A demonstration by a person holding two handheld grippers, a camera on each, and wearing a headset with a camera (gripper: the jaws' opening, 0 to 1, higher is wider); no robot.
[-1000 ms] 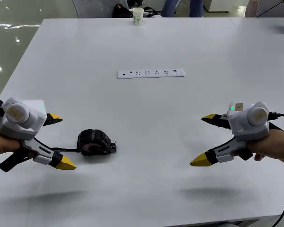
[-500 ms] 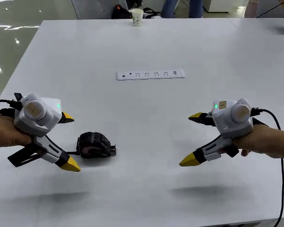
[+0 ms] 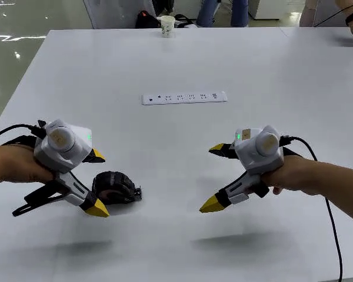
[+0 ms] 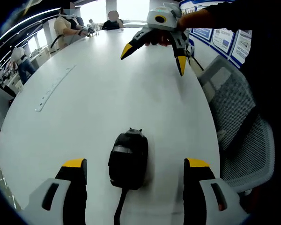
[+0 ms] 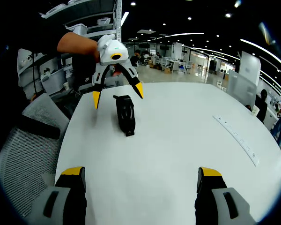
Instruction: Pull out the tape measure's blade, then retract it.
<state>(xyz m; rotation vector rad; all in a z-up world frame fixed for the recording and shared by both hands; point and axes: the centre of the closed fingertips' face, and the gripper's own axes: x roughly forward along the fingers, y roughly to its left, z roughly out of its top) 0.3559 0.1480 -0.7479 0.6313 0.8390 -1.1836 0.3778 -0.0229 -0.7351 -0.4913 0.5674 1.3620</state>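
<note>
Left gripper (image 3: 97, 182) is sitting with jaws spread wide either side of the black tape measure (image 3: 115, 187), not touching it. Right gripper (image 3: 212, 176) is hovering well apart above the white table (image 3: 176, 64), jaws likewise spread.

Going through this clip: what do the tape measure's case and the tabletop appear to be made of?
The tape measure has a black case that looks like matte plastic, perhaps rubber-coated: dull, with only a faint sheen. The table looks like smooth white laminate or painted board, satin finish: it carries soft shadows and mild glare. Its core cannot be told.
</note>
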